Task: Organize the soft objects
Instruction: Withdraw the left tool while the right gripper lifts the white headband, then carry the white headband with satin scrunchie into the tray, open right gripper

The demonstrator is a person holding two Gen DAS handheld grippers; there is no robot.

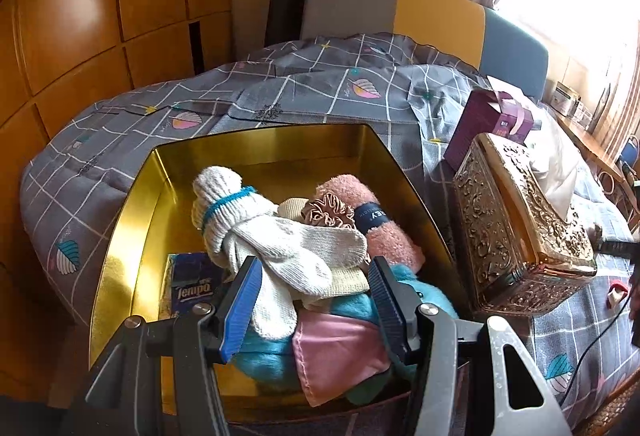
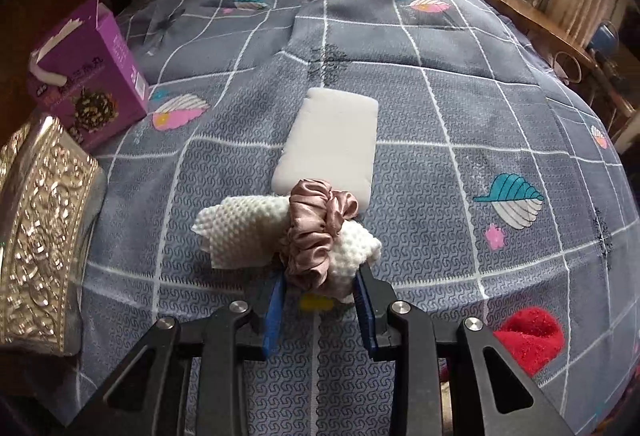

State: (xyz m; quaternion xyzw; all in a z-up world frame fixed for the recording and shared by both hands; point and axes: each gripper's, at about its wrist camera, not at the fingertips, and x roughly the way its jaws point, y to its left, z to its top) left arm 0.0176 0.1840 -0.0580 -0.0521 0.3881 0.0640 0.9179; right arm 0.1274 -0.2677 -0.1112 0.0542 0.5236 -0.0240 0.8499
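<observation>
1. Right gripper [image 2: 320, 300] was clamped on a foam mesh bundle [image 2: 256, 224] ringed by a mauve scrunchie [image 2: 316, 232], above the quilt [image 2: 440, 139].
2. Left gripper [image 1: 312, 300] was released, jaws either side of the white glove [image 1: 280, 248] in the gold tin [image 1: 132, 220].
3. Nearby: red cloth [image 2: 528, 340], white pad [image 2: 332, 139].
4. Farther: ornate tissue box [image 2: 40, 236], purple carton [image 2: 88, 75].

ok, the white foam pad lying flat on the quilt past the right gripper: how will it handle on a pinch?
The white foam pad looks thin and soft-edged, so it probably squashes under the pads and sags if pinched at one end. Likely very light. It lies flat on the quilt, so an edge grab may dig into fabric.
</observation>
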